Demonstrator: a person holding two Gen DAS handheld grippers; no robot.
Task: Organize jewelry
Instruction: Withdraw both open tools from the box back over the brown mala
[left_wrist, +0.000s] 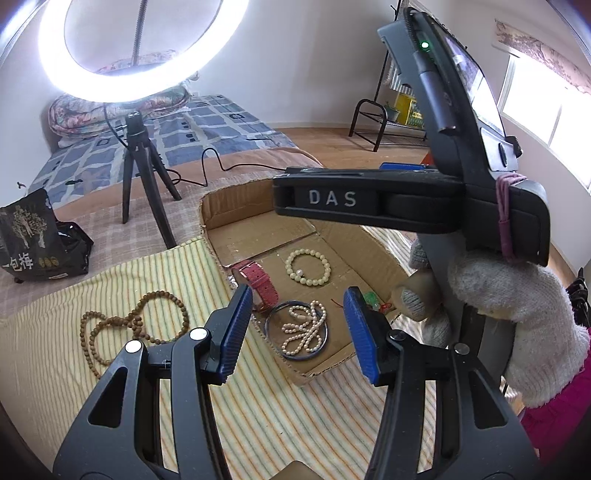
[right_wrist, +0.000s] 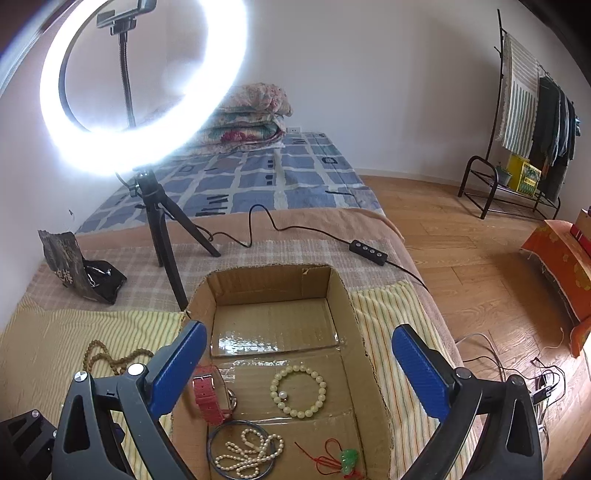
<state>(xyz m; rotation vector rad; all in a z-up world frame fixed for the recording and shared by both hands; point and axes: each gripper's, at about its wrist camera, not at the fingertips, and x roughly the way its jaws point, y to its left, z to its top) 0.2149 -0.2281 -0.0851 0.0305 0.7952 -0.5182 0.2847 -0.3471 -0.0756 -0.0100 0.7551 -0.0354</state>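
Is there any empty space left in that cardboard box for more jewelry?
Yes: the cardboard box is bare in its far half, beyond the pale bead bracelet. The near half is crowded: red watch strap, pearl necklace inside a blue bangle, green pendant.

Two wrist cameras, both angled down over the bed toward the far wall

Left wrist view sits low and close behind its own gripper (left_wrist: 295, 325), looking across the striped cloth (left_wrist: 280, 417) into the cardboard box (left_wrist: 258, 218) from its near left corner — the right gripper's body (left_wrist: 406, 203) crosses the upper right. Right wrist view sits higher, centred behind the box (right_wrist: 273, 284) and looking along its length. Shared — the box, the ring light (left_wrist: 110, 79), the black bag (left_wrist: 40, 240) and the clothes rack (right_wrist: 532, 122).
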